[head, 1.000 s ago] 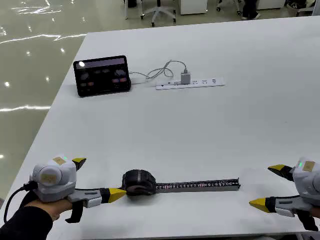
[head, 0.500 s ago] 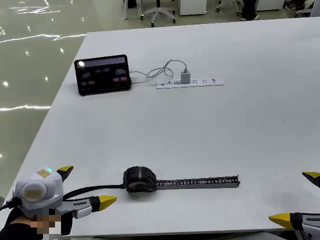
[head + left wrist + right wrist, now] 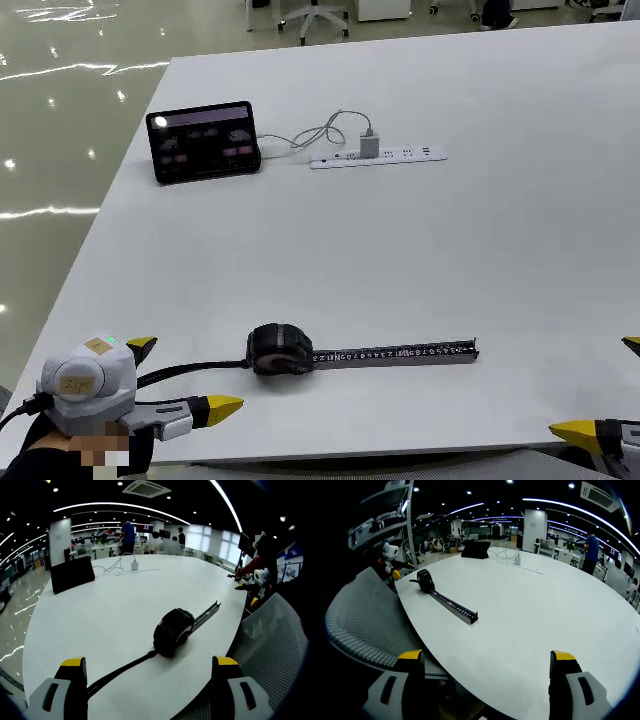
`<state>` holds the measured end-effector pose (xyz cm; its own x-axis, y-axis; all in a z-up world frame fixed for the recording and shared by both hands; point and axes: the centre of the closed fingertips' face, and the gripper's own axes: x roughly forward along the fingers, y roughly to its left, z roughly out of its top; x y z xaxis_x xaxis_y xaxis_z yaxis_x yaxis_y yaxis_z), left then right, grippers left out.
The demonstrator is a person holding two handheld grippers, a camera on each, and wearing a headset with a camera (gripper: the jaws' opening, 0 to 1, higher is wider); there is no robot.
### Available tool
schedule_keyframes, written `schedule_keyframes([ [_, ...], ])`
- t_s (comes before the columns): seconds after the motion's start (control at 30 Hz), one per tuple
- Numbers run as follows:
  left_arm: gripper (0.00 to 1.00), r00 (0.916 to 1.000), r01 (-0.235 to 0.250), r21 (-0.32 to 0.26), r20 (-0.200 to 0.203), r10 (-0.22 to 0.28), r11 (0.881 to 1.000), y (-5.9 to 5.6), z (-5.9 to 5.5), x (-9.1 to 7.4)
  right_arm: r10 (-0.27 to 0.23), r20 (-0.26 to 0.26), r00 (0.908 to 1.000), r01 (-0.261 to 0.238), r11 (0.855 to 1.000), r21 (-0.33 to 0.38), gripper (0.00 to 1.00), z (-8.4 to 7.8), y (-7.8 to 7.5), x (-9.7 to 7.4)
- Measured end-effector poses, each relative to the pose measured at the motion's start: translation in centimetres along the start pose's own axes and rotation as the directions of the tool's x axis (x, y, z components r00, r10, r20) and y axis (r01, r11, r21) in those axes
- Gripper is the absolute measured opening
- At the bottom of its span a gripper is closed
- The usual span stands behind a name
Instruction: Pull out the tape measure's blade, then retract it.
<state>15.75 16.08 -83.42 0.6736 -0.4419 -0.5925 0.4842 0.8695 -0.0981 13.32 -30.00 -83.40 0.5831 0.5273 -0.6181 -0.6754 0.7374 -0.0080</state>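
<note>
A black tape measure (image 3: 278,350) lies on the white table (image 3: 400,250) near its front edge. Its blade (image 3: 400,353) is drawn out to the right and lies flat. A black strap (image 3: 190,370) trails left from the case. My left gripper (image 3: 183,376) is open, left of the case and apart from it, with the strap running between its fingers. In the left gripper view the case (image 3: 172,630) and blade (image 3: 206,615) lie ahead of the left gripper (image 3: 149,662). My right gripper (image 3: 603,388) is open at the bottom right, well past the blade's end. In the right gripper view the right gripper (image 3: 487,655) holds nothing.
A dark tablet (image 3: 203,141) stands at the back left, with a white power strip (image 3: 375,156) and cable beside it. A grey mesh chair (image 3: 365,620) sits at the table's near edge. People stand far off in the room.
The left gripper has drawn back from the tape's case toward the near edge. The right gripper has moved further right and down. The tape and its drawn-out blade have not moved.
</note>
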Motion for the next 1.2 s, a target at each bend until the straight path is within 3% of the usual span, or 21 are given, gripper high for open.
schedule_keyframes([
  [0.17, 1.00, 0.9999, 0.006, 0.014, 0.015, -0.007, 1.000, -0.9, 1.4, 0.2, 0.011, -0.003, 0.9999, -0.011, 1.000, -0.012, 1.00, 0.3, 0.2, 0.2],
  [0.27, 1.00, 0.9999, -0.016, 0.032, -0.003, 0.017, 0.999, -0.7, 1.4, 0.5, 0.021, -0.003, 0.9998, -0.021, 0.999, -0.026, 1.00, 0.6, 0.4, 0.4],
  [0.37, 1.00, 0.9998, -0.019, -0.024, -0.008, 0.019, 1.000, -1.2, 2.2, 0.6, 0.022, 0.003, 0.9997, -0.022, 0.999, -0.046, 1.00, 1.1, 0.4, 0.7],
  [0.43, 1.00, 0.9997, -0.023, -0.036, 0.008, 0.024, 0.999, -1.7, 3.5, 0.7, 0.034, -0.005, 0.9994, -0.034, 0.997, -0.063, 1.00, 1.3, 0.5, 1.1],
  [0.5, 1.00, 0.9995, -0.029, -0.044, -0.015, 0.028, 0.999, -2.3, 4.1, 1.1, 0.046, -0.011, 0.9989, -0.047, 0.996, -0.079, 1.00, 1.6, 0.6, 1.5],
  [0.6, 1.00, 0.9990, -0.042, -0.047, -0.015, 0.041, 0.998, -3.1, 5.3, 1.8, 0.063, -0.023, 0.9977, -0.065, 0.991, -0.121, 1.00, 2.2, 0.5, 2.0],
  [0.67, 1.00, 0.9984, -0.051, -0.087, -0.031, 0.048, 0.995, -3.9, 5.6, 2.7, 0.075, -0.035, 0.9965, -0.080, 0.984, -0.158, 1.00, 2.6, 0.3, 2.5],
  [0.73, 1.00, 0.9945, -0.077, -0.143, -0.081, 0.066, 0.987, -4.3, 5.0, 3.4, 0.088, -0.050, 0.9948, -0.096, 0.979, -0.182, 1.00, 3.0, 0.3, 2.9],
  [0.83, 1.00, 0.9954, -0.083, -0.167, -0.060, 0.074, 0.982, -5.5, 5.5, 5.1, 0.110, -0.061, 0.9920, -0.121, 0.967, -0.225, 1.00, 4.0, 0.3, 3.7],
  [0.93, 1.00, 0.9901, -0.133, -0.128, -0.061, 0.127, 0.983, -5.4, 4.9, 6.3, 0.131, -0.084, 0.9879, -0.149, 0.952, -0.267, 1.00, 4.6, 0.3, 4.1],
  [1.03, 1.00, 0.9889, -0.142, -0.149, -0.064, 0.134, 0.978, -5.7, 4.0, 7.4, 0.147, -0.104, 0.9836, -0.172, 0.938, -0.300, 1.00, 5.1, 0.1, 4.6],
  [1.1, 1.00, 0.9939, -0.105, -0.148, 0.019, 0.109, 0.983, -6.5, 4.5, 8.3, 0.163, -0.125, 0.9786, -0.196, 0.928, -0.318, 1.00, 5.2, 0.1, 4.9],
  [1.17, 1.00, 0.9868, -0.161, -0.136, -0.040, 0.157, 0.978, -6.1, 2.7, 8.5, 0.185, -0.182, 0.9657, -0.236, 0.919, -0.317, 1.00, 4.5, 0.3, 5.2],
  [1.2, 1.00, 0.9882, -0.152, -0.141, -0.035, 0.149, 0.978, -6.3, 2.6, 8.7, 0.186, -0.185, 0.9649, -0.239, 0.915, -0.325, 1.00, 4.5, 0.3, 5.5],
])
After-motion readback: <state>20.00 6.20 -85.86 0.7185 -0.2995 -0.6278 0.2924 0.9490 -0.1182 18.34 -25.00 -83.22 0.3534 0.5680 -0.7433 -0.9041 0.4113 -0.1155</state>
